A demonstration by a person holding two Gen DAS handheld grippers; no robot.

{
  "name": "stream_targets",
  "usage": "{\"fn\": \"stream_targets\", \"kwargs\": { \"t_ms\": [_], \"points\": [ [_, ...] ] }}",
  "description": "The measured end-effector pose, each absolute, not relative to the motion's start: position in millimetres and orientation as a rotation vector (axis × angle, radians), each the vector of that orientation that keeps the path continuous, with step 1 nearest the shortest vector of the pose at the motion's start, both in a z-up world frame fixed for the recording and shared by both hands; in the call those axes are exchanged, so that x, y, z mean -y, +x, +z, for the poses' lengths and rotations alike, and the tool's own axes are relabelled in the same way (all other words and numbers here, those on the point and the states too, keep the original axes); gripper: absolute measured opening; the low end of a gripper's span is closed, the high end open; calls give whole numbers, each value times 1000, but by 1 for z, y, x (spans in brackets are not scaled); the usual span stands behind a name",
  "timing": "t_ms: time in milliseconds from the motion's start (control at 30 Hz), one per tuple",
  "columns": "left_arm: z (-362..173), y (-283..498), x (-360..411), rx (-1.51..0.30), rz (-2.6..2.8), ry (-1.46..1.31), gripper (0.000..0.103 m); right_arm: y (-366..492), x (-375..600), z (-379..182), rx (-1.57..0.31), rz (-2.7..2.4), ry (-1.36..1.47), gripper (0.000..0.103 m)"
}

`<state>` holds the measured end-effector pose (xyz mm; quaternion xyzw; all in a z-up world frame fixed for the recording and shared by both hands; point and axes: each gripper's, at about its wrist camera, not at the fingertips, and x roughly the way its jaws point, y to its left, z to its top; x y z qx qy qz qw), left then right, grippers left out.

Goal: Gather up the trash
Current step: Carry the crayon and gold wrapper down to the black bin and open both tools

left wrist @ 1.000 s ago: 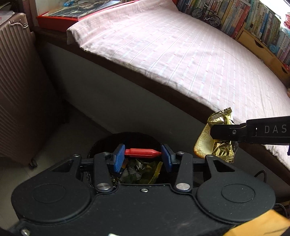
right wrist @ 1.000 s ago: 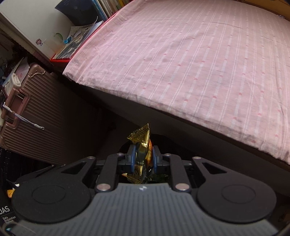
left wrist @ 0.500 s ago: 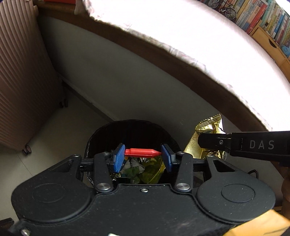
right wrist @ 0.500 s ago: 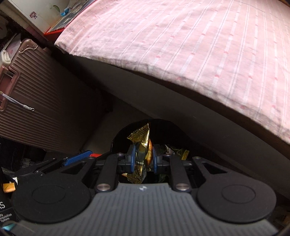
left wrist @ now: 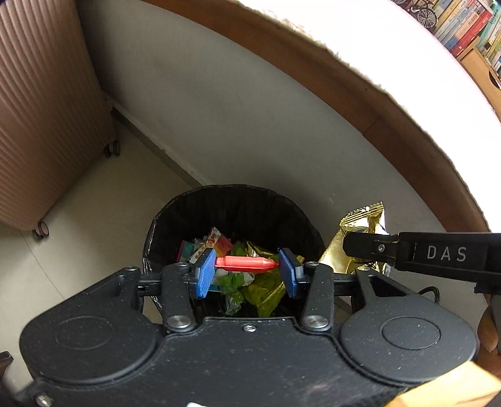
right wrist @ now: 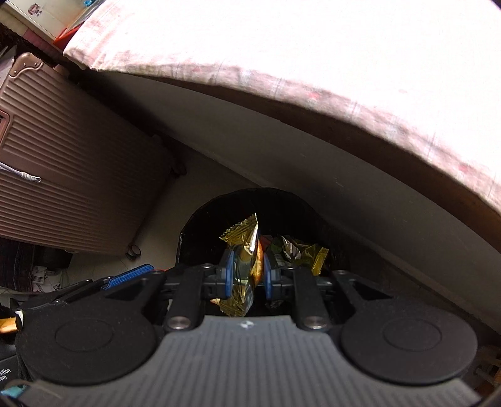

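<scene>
We're over the black trash bin [left wrist: 231,206] with both grippers pointing steeply down.

Left gripper [left wrist: 246,273]: fingers part open, blue pads clamped end-to-end on a small red tube [left wrist: 245,263], held crosswise right above the bin mouth.

Right gripper [right wrist: 245,275]: fingers nearly closed, pinching a gold foil wrapper [right wrist: 242,247] edge-on; the wrapper sticks out above and below the pads. From the left wrist view we see that same wrapper just off the bin's right rim, with the right gripper's black finger across it. From the right wrist view it lines up over the bin opening.

Bin is lined with a black bag and already holds crumpled wrappers [left wrist: 250,281], green, yellow and printed ones, plus gold foil bits on the right side.

Bin sits on the pale floor [left wrist: 94,200] against the grey bed base [left wrist: 250,109], under the edge of the pink striped sheet [right wrist: 313,47]. Ribbed brown suitcase [left wrist: 40,103] on wheels stands to the left, apart from the bin. Bookshelf [left wrist: 463,28] is at top right in the left view.
</scene>
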<state>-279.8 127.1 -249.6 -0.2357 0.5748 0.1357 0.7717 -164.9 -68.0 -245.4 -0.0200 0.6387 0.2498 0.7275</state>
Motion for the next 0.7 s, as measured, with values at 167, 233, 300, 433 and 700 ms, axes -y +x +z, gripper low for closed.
{"fn": "stream_targets", "kwargs": {
  "t_ms": [167, 233, 300, 433, 700],
  "points": [
    [-253, -280, -125, -1254, 308, -507, 44, -165, 68, -251, -1425, 553, -51, 32],
    [-252, -280, -124, -1259, 315, -509, 47, -166, 70, -251, -1426, 552, -52, 36],
    [-252, -281, -123, -1264, 322, -503, 52, -167, 72, -251, -1425, 551, -46, 36],
    [-251, -284, -122, -1262, 339, -495, 61, -166, 76, -251, -1428, 547, -40, 44],
    [-248, -286, -121, -1264, 369, -494, 76, -168, 86, -249, -1412, 539, -32, 54]
  ]
}}
